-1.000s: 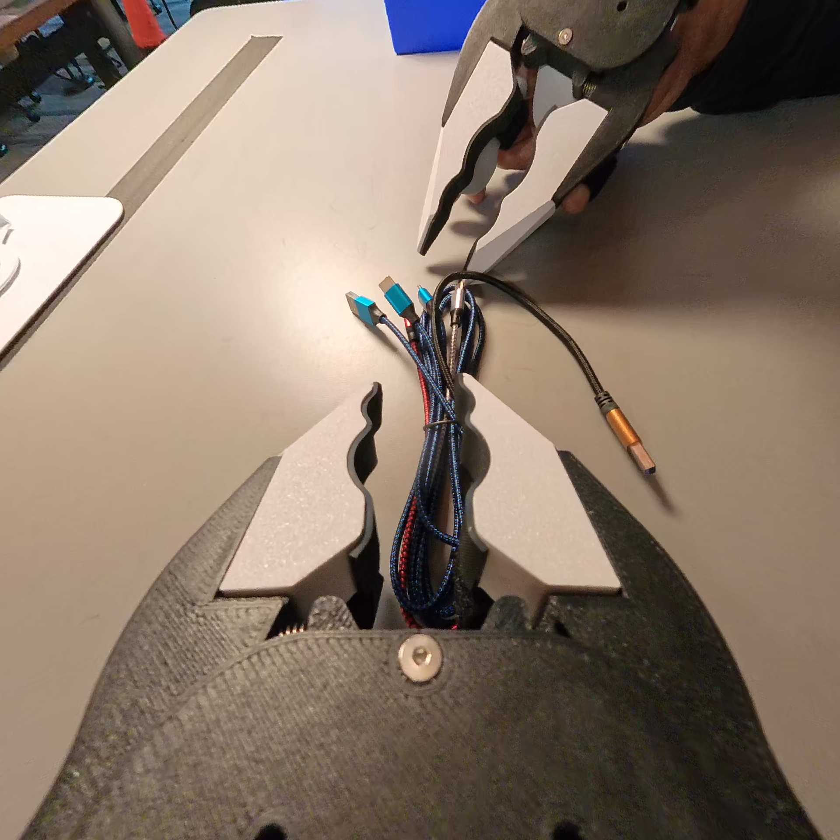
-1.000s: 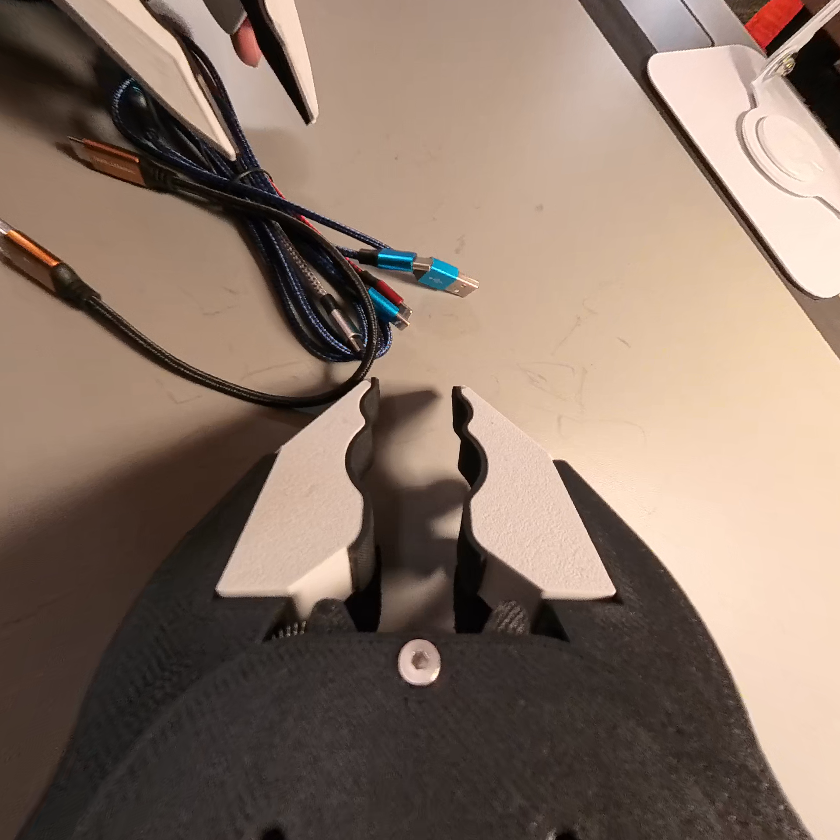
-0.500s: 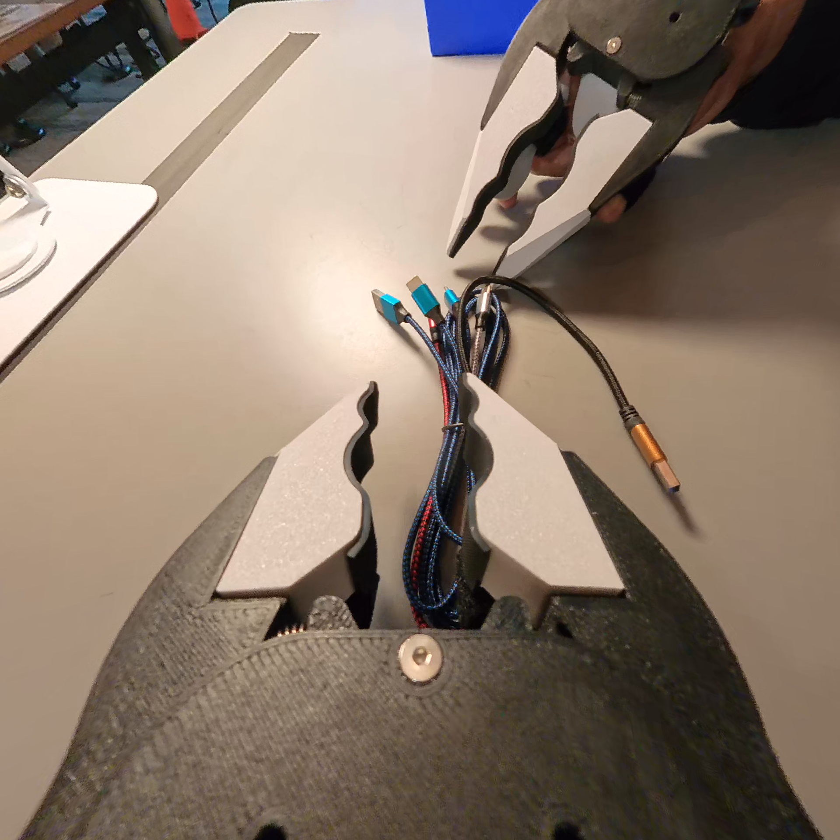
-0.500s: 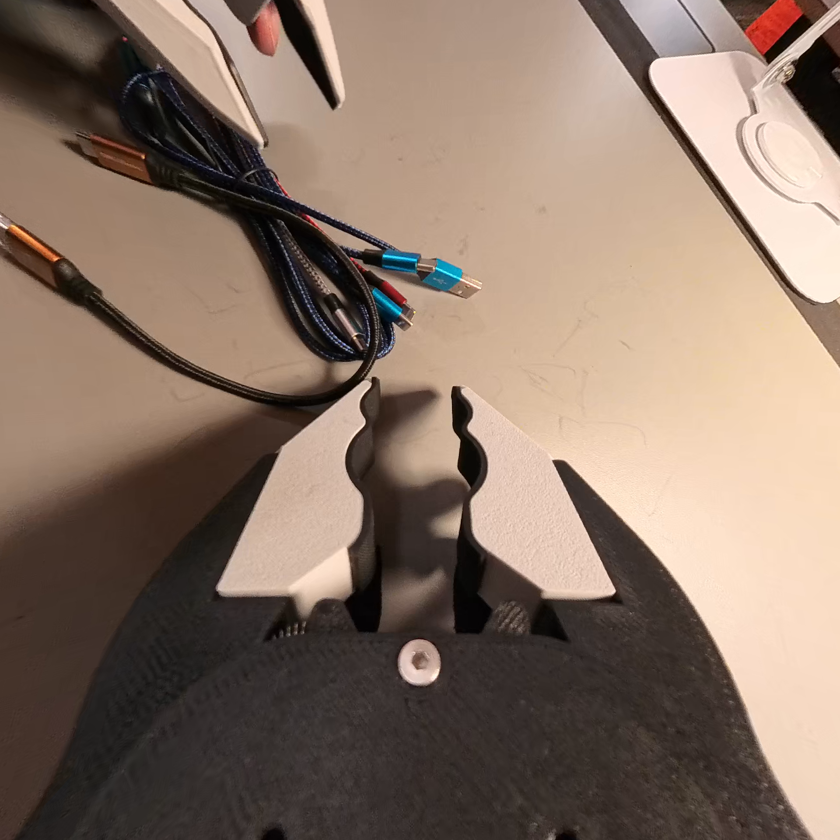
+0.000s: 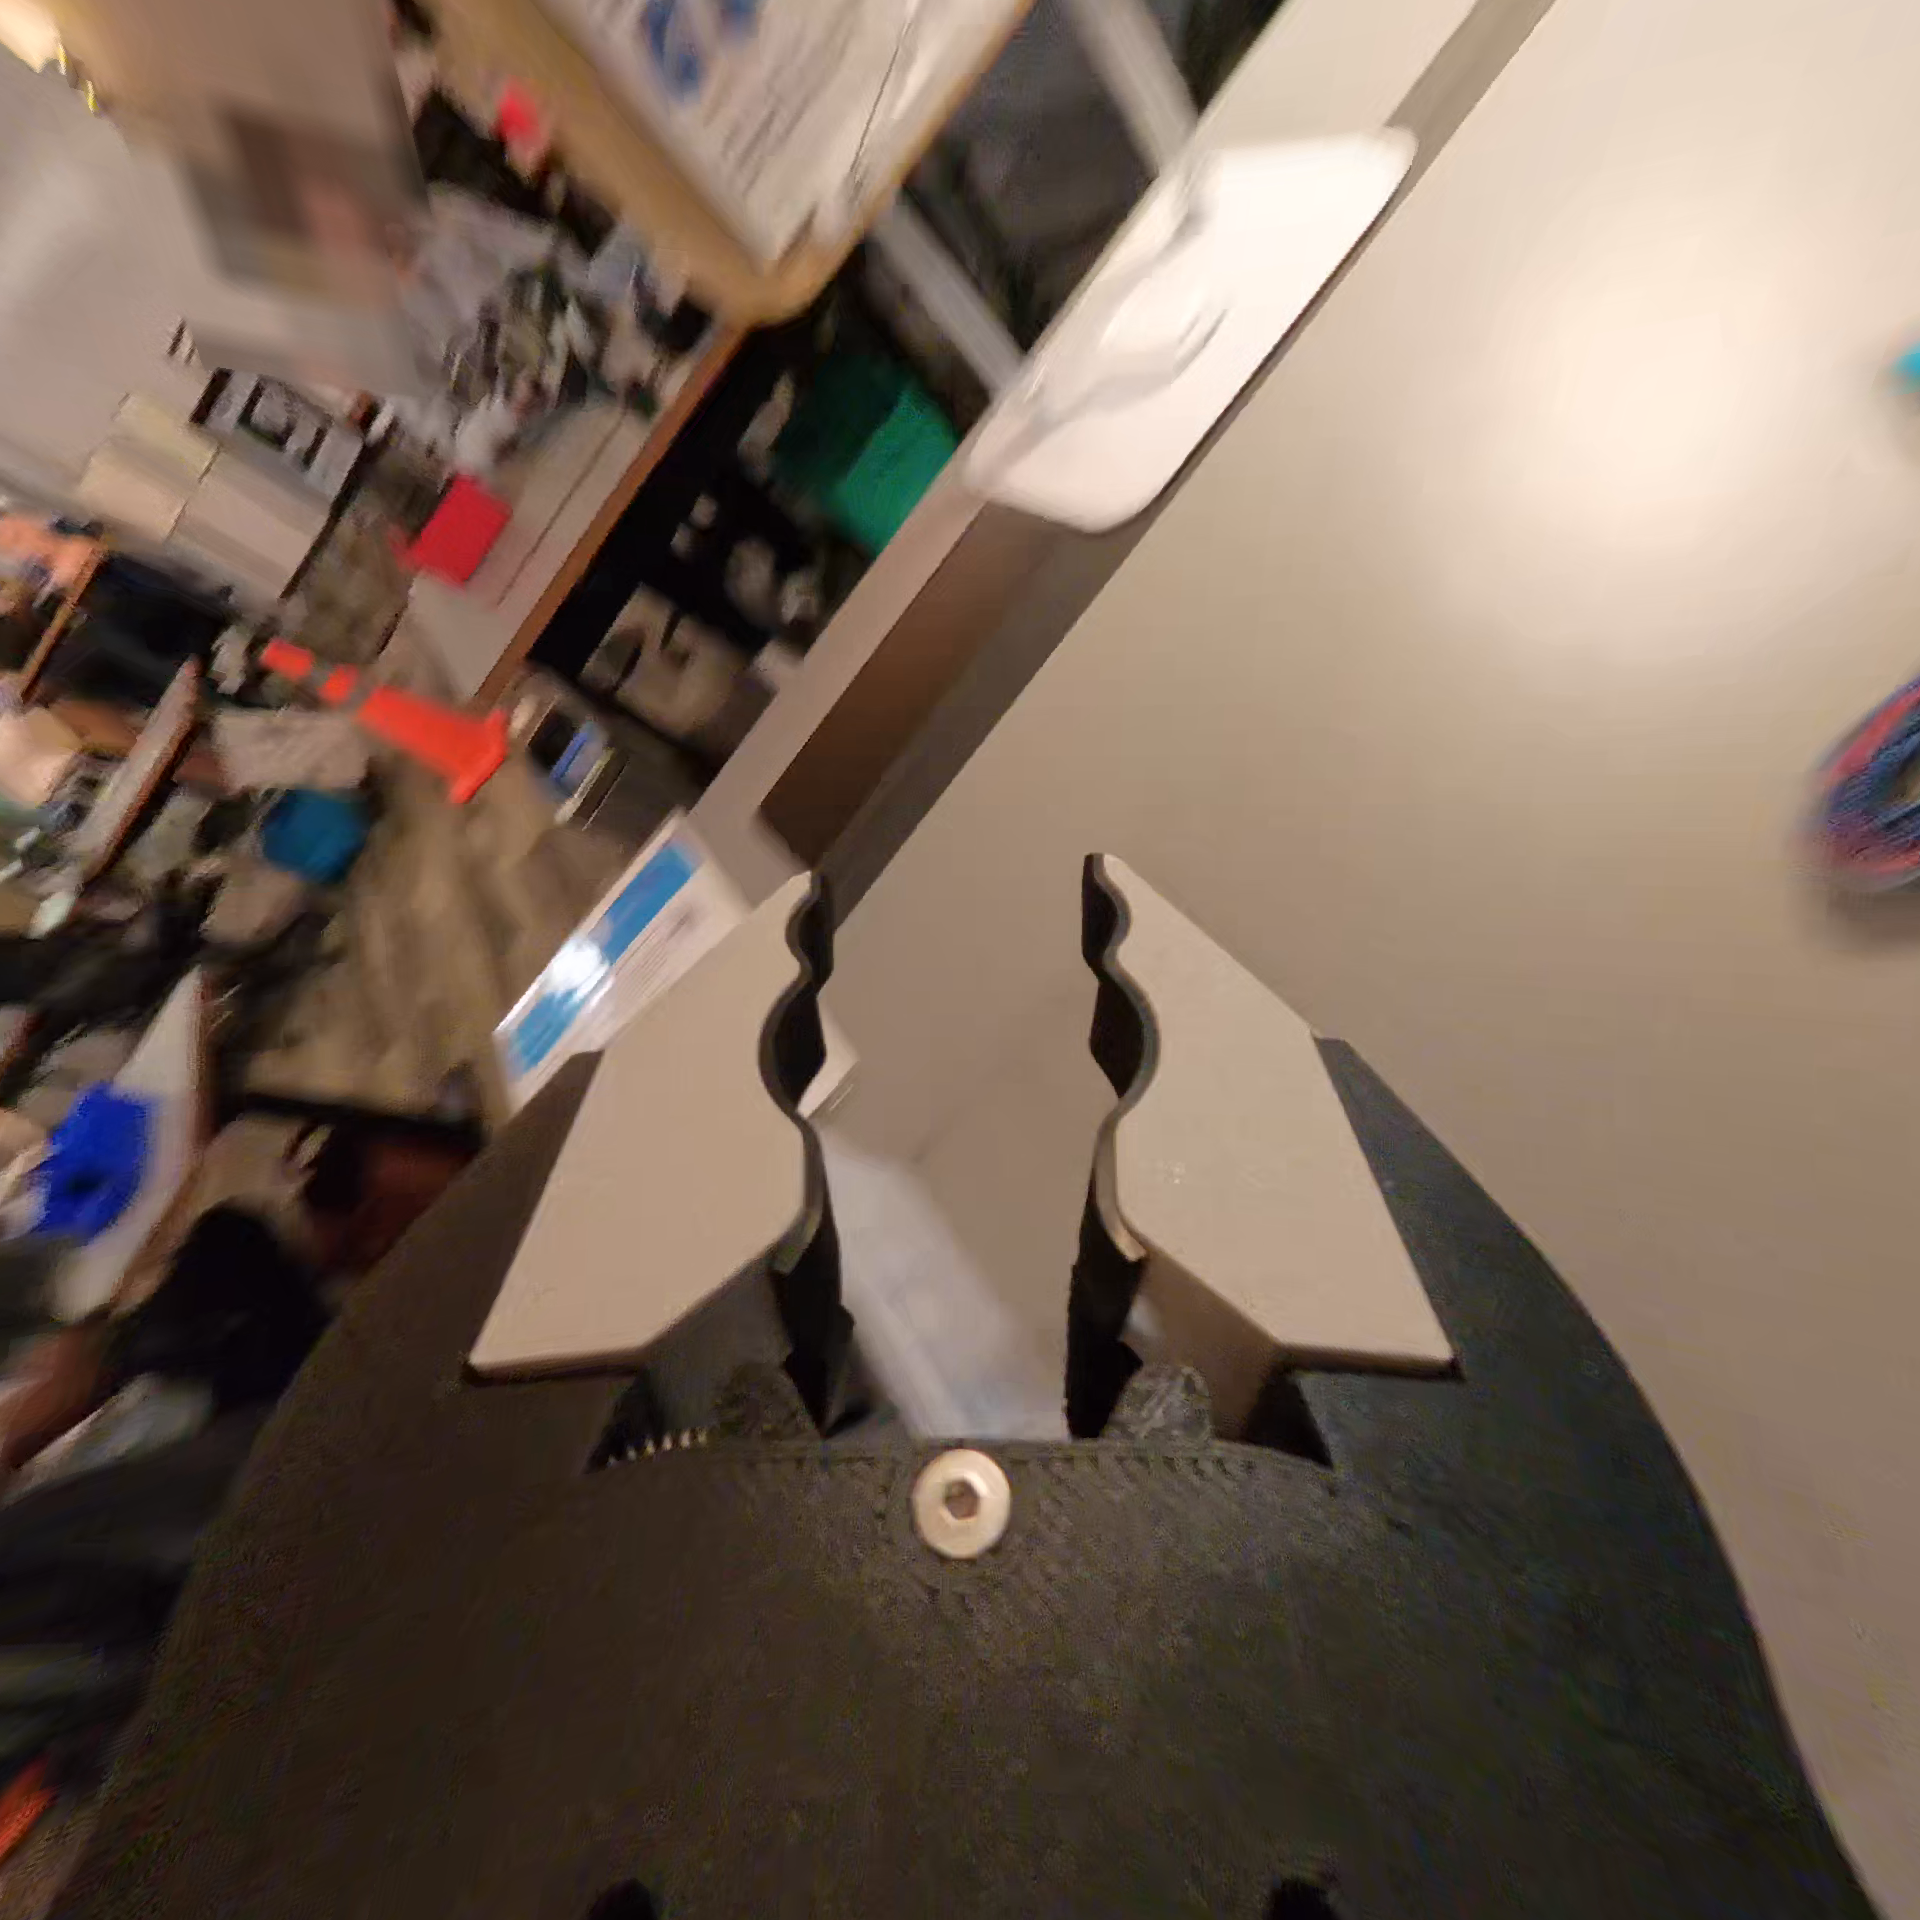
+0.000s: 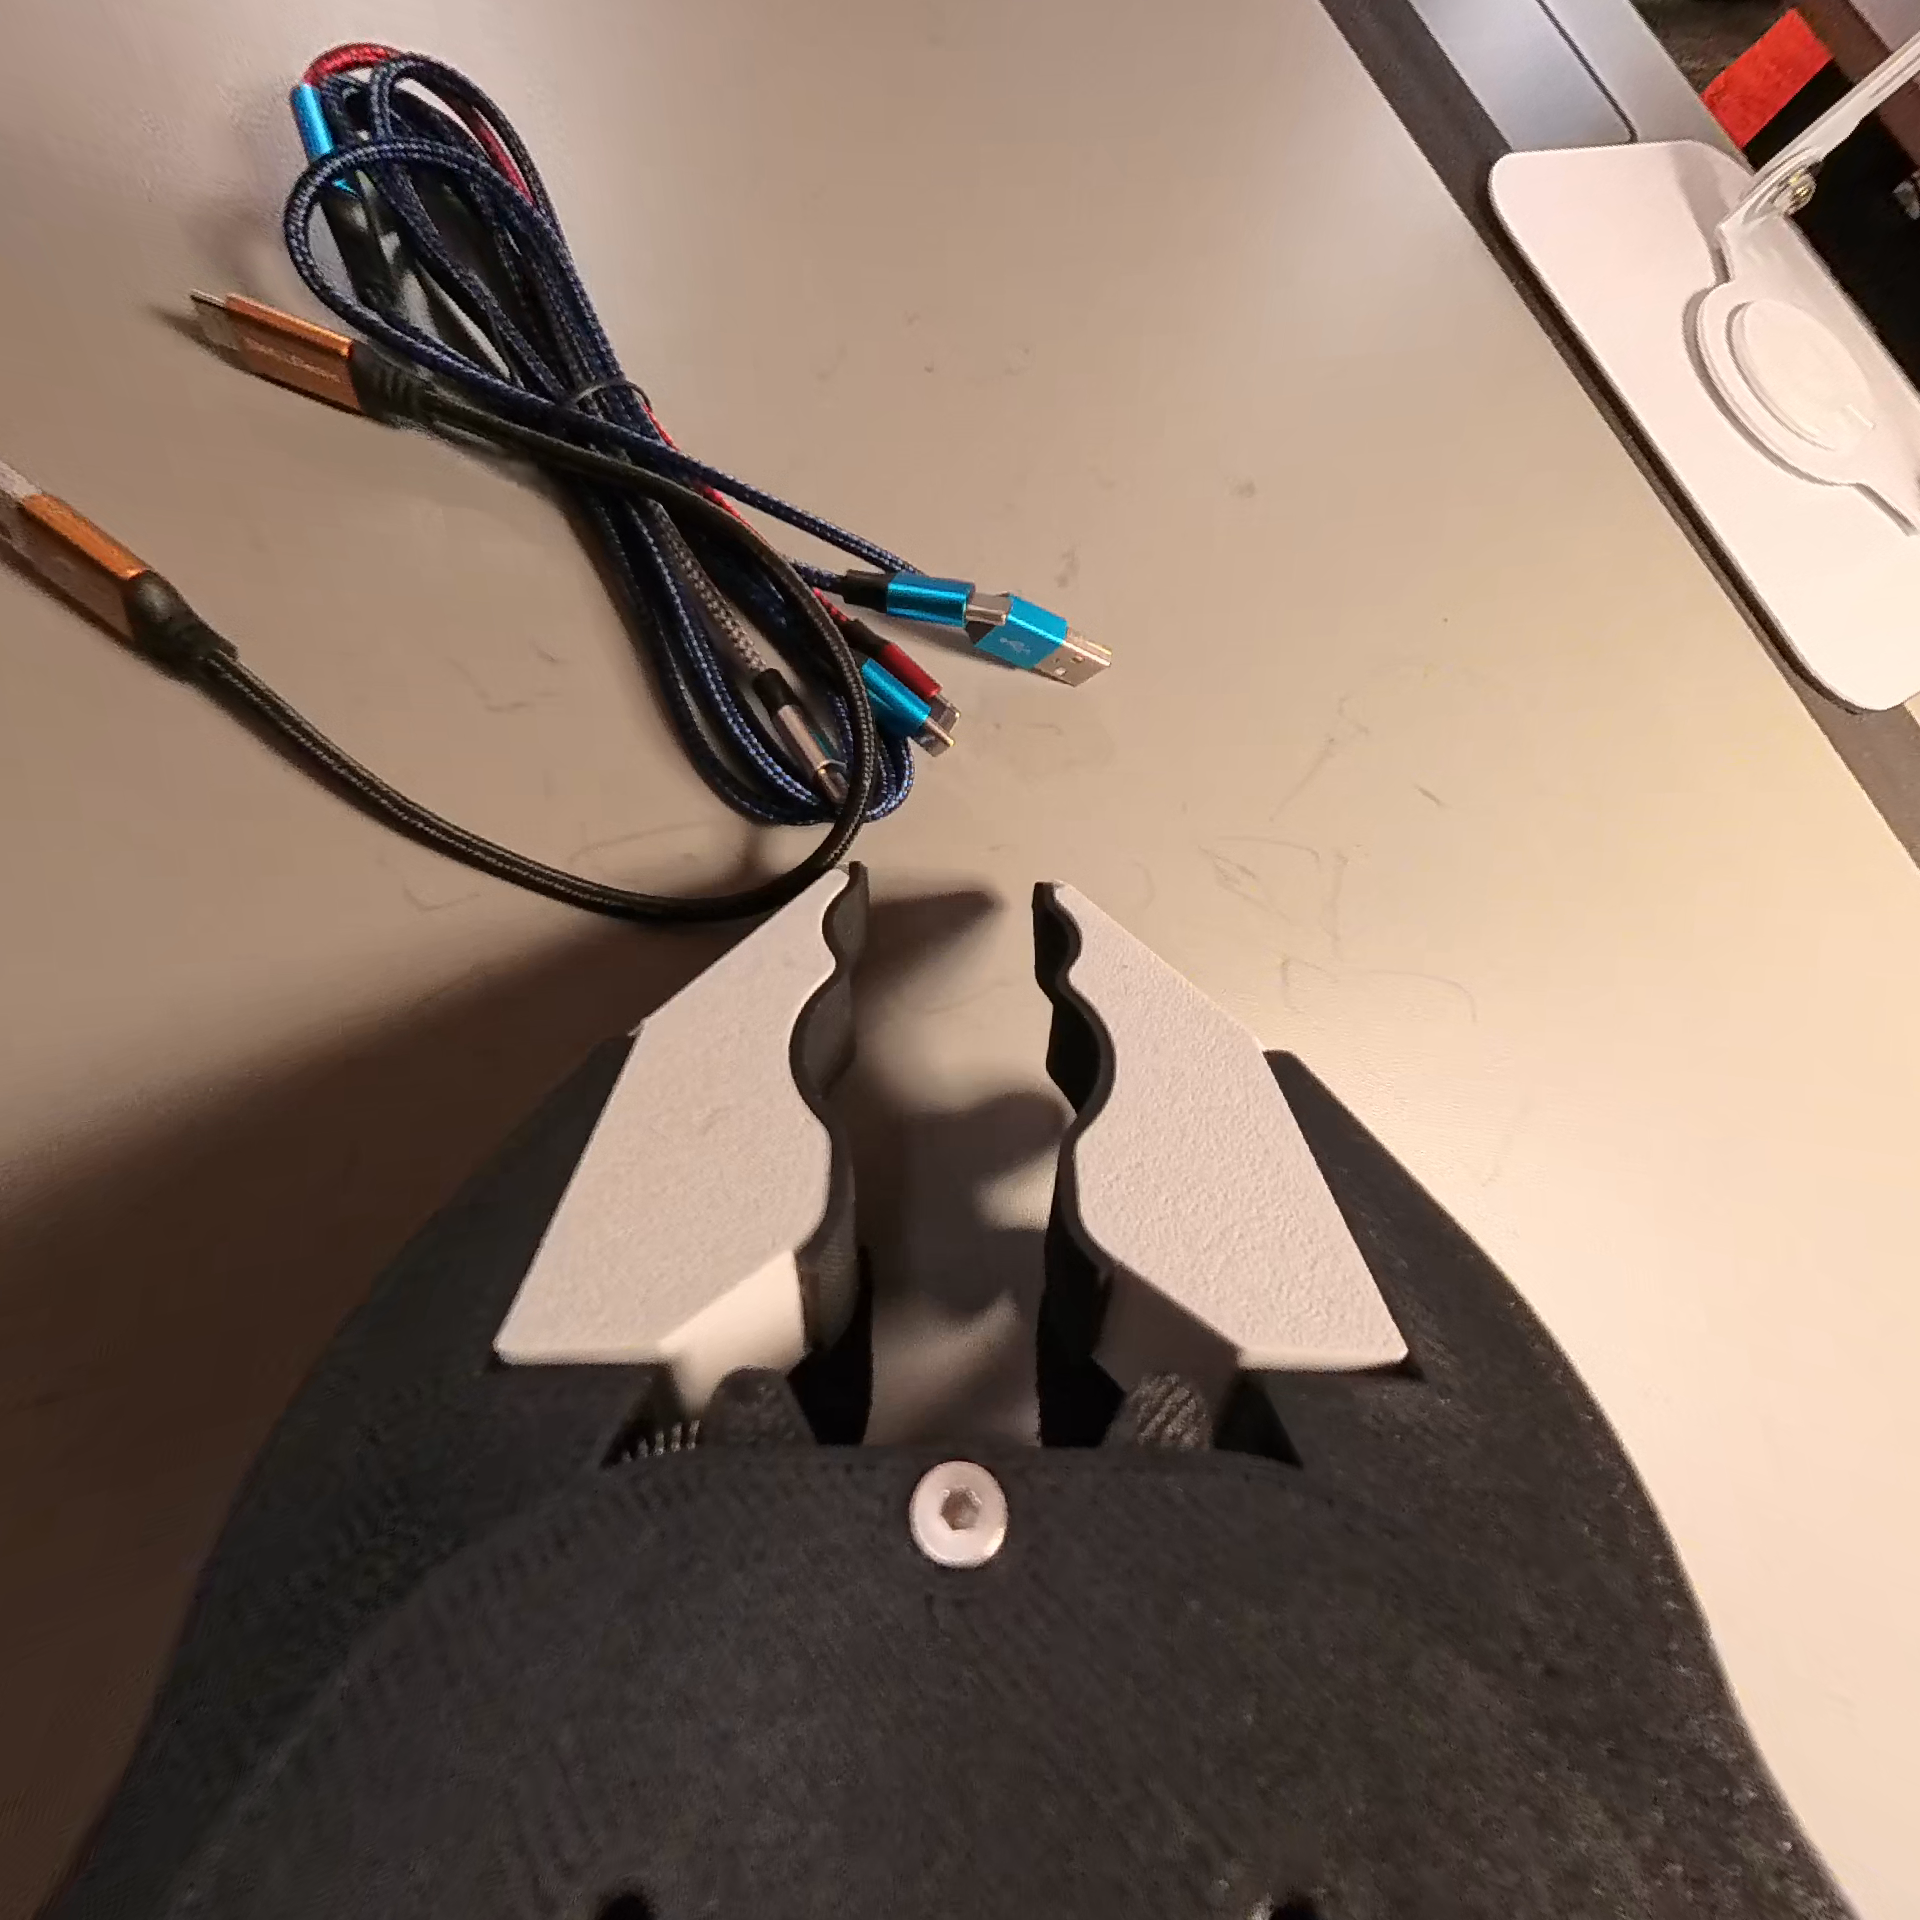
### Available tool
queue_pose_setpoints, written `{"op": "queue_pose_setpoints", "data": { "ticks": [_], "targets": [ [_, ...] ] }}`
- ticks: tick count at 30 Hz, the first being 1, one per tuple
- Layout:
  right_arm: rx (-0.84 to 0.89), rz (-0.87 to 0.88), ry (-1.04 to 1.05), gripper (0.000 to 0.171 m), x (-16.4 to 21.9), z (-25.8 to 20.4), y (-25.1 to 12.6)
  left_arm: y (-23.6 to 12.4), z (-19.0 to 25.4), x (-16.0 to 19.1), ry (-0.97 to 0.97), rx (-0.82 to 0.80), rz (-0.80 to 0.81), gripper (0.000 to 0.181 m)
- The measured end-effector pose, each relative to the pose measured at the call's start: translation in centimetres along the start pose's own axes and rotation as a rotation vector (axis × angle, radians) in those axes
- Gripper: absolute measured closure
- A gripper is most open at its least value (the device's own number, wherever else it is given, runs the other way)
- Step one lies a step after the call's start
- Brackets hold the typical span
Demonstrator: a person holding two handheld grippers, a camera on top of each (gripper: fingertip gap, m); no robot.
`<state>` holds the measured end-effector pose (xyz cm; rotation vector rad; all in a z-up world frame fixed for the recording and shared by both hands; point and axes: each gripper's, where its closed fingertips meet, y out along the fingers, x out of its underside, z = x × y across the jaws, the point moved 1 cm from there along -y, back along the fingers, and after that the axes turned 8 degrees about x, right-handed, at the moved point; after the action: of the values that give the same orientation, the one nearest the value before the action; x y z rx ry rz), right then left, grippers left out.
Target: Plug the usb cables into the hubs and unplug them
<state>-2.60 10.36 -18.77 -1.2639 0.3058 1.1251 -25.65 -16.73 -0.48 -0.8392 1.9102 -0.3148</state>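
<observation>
A bundle of blue and red braided USB cables [image 6: 644, 520] lies on the beige table [image 6: 1247, 831], just ahead and left of my right gripper [image 6: 945, 883]. A bright blue USB-A plug [image 6: 1039, 644] points right. A black cable [image 6: 499, 842] with an orange plug [image 6: 83, 561] curls past my left fingertip; a second orange plug [image 6: 296, 348] lies farther back. My right gripper is open and empty. My left gripper [image 5: 951, 873] is open and empty, pointing at the table's edge; the bundle [image 5: 1870, 821] shows blurred at its far right. I see no hub clearly.
A white stand base [image 6: 1714, 395] sits on the table's right side and shows blurred in the left wrist view [image 5: 1174, 343]. A white box with blue patches [image 5: 623, 956] lies by my left gripper's left finger. Beyond the table edge is a cluttered room. The left gripper's tips are roughly 40 centimeters from the right gripper's. To reach the bright blue USB-A plug [image 6: 1039, 644] in a straight line is about 5 centimeters for my right fingers, about 35 centimeters for my left. Both grippers' tips are roughly 20 centimeters from the bundle [image 5: 1870, 821]. It turns up in the right wrist view [image 6: 396, 78] as well.
My left gripper has swung sharply left, off the cable bundle that lay between its fingers, and has left the right wrist view. My right gripper has barely moved.
</observation>
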Motion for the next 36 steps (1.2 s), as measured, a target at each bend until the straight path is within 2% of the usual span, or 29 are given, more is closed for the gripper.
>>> {"op": "queue_pose_setpoints", "data": {
  "ticks": [3, 6, 9, 17, 21, 27, 32, 33, 34, 35, 36],
  "targets": [
    [0.001, 0.0, -0.001, 0.138, 0.0, 0.0, 0.0, -1.0, -6.0, 9.1, 0.039, 0.033, -0.326, 0.127],
    [-0.001, 0.0, 0.0, 0.139, 0.0, 0.0, 0.0, -1.7, -8.5, 17.7, 0.064, 0.173, -0.603, 0.131],
    [-0.006, -0.002, 0.006, 0.138, 0.0, 0.0, 0.0, -2.1, -8.2, 22.2, 0.099, 0.327, -0.772, 0.134],
    [-0.019, -0.004, 0.012, 0.138, 0.0, 0.0, 0.0, -0.9, -6.6, 25.7, 0.246, 0.56, -1.023, 0.138],
    [-0.022, -0.005, 0.013, 0.138, 0.0, 0.0, 0.0, -0.3, -6.1, 26.6, 0.259, 0.652, -1.089, 0.138],
    [-0.023, -0.004, 0.011, 0.138, 0.0, 0.0, 0.0, 0.5, -5.7, 27.2, 0.306, 0.708, -1.153, 0.139],
    [-0.02, 0.0, 0.0, 0.139, 0.0, -0.1, 0.0, 1.2, -6.2, 26.6, 0.312, 0.643, -1.075, 0.15],
    [-0.02, 0.001, -0.001, 0.139, 0.0, -0.1, 0.0, 1.4, -6.4, 26.2, 0.284, 0.611, -1.038, 0.143],
    [-0.019, 0.001, -0.002, 0.139, 0.0, -0.1, 0.0, 1.5, -6.7, 25.6, 0.275, 0.572, -0.984, 0.149],
    [-0.019, 0.001, -0.002, 0.139, 0.0, -0.1, 0.0, 1.4, -7.2, 24.9, 0.279, 0.525, -0.939, 0.142],
    [-0.019, 0.001, -0.003, 0.139, 0.0, -0.1, -0.1, 1.2, -7.6, 24.2, 0.269, 0.48, -0.904, 0.15]
  ]
}}
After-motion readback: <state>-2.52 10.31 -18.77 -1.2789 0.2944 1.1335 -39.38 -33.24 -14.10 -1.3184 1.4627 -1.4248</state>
